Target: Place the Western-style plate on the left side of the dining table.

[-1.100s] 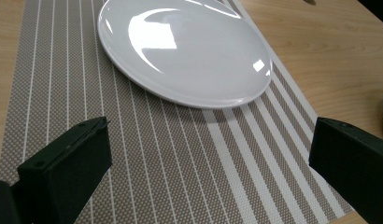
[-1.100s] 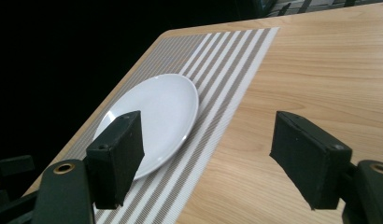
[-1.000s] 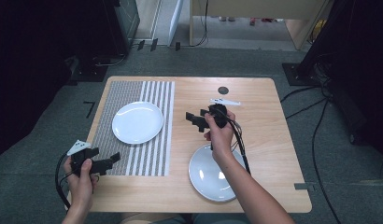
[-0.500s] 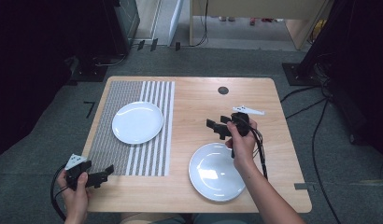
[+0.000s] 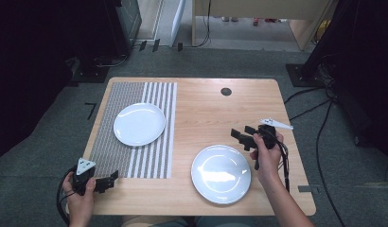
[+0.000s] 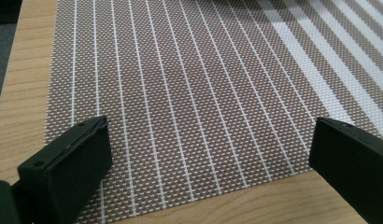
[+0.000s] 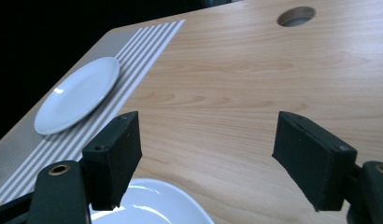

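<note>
Here the right gripper (image 5: 243, 137) is hovering with jaws spread and empty just above the far rim of the near plate (image 5: 221, 173). The left gripper (image 6: 213, 158), jaws also spread, is pointing over the striped placemat's (image 6: 189, 84) near corner, while another plate (image 5: 139, 124) is lying on that mat.

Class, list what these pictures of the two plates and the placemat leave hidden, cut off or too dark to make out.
- Near plate: right gripper view, cut off by the bottom edge and partly behind a jaw.
- Placemat: left gripper view, its far end cut off by the frame.
- Floor left of the table: high view, too dark.
</note>
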Available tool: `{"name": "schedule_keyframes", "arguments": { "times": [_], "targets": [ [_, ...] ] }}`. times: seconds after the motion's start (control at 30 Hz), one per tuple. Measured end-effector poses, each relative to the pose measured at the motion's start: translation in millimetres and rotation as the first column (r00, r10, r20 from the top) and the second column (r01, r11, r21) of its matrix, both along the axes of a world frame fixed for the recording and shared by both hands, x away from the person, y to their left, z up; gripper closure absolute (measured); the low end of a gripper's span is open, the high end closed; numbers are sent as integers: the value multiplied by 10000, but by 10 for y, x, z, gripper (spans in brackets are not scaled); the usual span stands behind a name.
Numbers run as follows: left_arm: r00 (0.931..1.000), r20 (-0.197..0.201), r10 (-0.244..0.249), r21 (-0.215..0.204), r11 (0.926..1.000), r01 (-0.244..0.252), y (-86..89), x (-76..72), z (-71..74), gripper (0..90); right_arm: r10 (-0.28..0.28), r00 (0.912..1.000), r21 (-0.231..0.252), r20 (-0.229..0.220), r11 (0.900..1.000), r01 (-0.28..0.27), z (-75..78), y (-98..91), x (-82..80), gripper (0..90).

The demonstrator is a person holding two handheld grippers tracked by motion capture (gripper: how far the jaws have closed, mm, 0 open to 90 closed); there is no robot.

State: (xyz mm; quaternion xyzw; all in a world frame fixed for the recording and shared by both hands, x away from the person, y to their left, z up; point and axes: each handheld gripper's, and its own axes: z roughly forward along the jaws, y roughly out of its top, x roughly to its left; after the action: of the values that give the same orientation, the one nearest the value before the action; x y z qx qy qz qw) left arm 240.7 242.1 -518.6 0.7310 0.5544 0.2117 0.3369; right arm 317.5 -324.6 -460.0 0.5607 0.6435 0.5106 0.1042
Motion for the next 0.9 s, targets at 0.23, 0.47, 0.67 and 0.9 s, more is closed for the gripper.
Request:
{"name": "schedule_keyframes", "arguments": {
  "times": [0.23, 0.47, 0.67, 0.9],
  "targets": [
    [10000, -53, 48, 703, 9975, -44, -62, 5, -9, 0, -332, 9994, -158, 8, 9993, 332, -87, -236, -154, 233],
    [10000, -44, 47, 703, 9975, -43, -65, 3, -10, 0, -660, 9978, -466, -77, 9968, 655, -162, -499, -307, 229],
    [10000, -52, 38, 717, 9974, -34, -64, 4, -9, 0, -854, 9962, -826, -147, 9930, 839, -228, -668, -437, 225],
    [10000, -57, 35, 718, 9974, -30, -64, 4, -9, 0, -788, 9963, -1359, -332, 9880, 736, -343, -788, -579, 216]
  ]
}}
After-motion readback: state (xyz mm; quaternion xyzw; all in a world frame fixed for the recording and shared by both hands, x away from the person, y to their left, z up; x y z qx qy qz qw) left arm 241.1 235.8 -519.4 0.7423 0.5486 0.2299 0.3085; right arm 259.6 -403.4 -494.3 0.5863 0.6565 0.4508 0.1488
